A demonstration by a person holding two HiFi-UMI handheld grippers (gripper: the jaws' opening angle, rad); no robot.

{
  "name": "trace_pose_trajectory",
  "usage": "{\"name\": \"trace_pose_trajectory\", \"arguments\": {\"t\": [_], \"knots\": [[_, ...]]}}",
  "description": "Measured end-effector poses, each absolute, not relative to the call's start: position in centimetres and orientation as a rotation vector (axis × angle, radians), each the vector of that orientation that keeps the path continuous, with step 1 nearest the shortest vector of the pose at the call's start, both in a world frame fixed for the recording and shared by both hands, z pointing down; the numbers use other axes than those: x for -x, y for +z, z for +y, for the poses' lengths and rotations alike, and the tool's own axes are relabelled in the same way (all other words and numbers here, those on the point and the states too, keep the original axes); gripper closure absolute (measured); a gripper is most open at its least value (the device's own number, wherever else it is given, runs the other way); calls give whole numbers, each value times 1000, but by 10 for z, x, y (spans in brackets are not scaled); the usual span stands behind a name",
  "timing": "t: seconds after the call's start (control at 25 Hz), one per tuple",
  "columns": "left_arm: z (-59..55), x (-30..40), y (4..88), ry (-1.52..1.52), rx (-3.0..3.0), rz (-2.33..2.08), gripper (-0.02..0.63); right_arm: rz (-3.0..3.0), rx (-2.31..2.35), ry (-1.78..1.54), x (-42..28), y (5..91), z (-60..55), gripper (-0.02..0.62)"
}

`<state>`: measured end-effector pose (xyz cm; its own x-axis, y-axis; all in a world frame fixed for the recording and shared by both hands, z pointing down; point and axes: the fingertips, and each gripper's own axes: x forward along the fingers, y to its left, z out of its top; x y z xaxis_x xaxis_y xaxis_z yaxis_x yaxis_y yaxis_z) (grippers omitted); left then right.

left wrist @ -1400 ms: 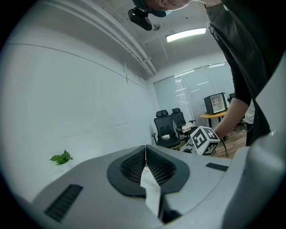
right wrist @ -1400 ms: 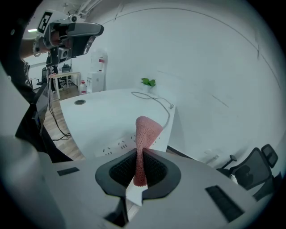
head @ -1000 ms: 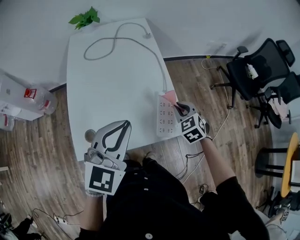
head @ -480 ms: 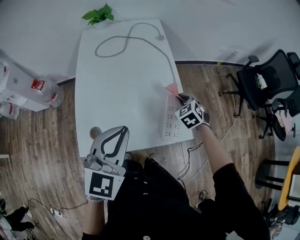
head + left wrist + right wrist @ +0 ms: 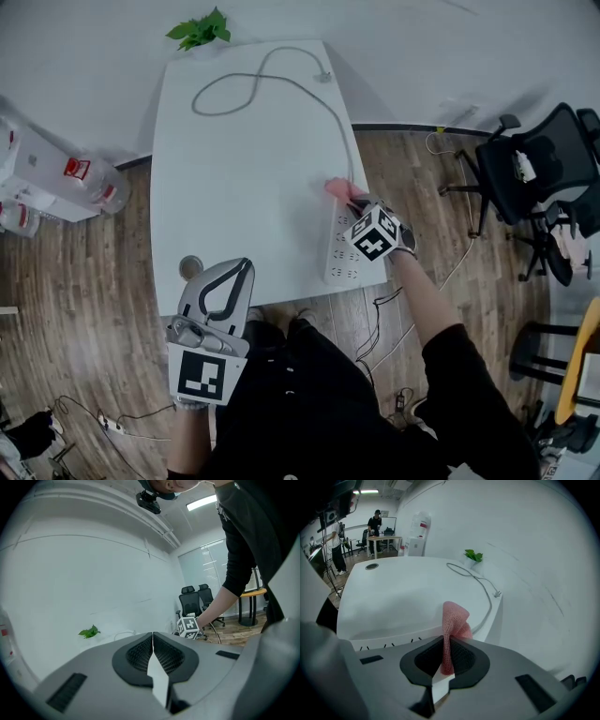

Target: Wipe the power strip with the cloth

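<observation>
The cloth is a pink, open-knit rag, and it looks light, limp and a little grippy. It folds over on itself where it is pinched, so it should drape onto the surface rather than slide off. A hold on 1 bunched edge, as here, leaves a loose flap free for wiping.

The power strip is a long white plastic bar that looks rigid and smooth, and light enough to skid under a firm push. It lies flat along the right edge of the table, its near end at the table's near right corner.

The right gripper has its jaws closed tight on the cloth, which stands up between them. The flap reaches the strip's far end, where the grey cable leaves it and loops to a loose plug at the far edge. The left gripper hovers at the near left edge with its jaws together and nothing between them, so the strip is not steadied.

No brand or print can be read on the strip or the cloth. Each gripper's cube bears only black-and-white square markers. The water bottles on the floor to the left carry red labels too small to read. A small plant stands at the far edge.
</observation>
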<state>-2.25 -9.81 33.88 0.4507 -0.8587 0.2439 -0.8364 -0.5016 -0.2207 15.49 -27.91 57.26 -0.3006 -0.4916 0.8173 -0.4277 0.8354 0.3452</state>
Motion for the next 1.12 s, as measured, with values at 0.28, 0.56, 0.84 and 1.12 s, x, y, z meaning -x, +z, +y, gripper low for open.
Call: {"name": "trace_pose_trajectory", "arguments": {"t": [0.28, 0.56, 0.84, 1.12], "knots": [[-98, 19, 341, -503, 2626, 1527, 588, -1940, -675, -73, -156, 575, -275, 548], [-96, 18, 339, -497, 2624, 1511, 588, -1956, -673, -63, -155, 576, -261, 547], [-98, 15, 338, -483, 2644, 1471, 588, -1984, -654, -44, -150, 576, -240, 548], [-97, 9, 336, -454, 2669, 1420, 588, -2000, -627, -36, -147, 576, -209, 548]]}}
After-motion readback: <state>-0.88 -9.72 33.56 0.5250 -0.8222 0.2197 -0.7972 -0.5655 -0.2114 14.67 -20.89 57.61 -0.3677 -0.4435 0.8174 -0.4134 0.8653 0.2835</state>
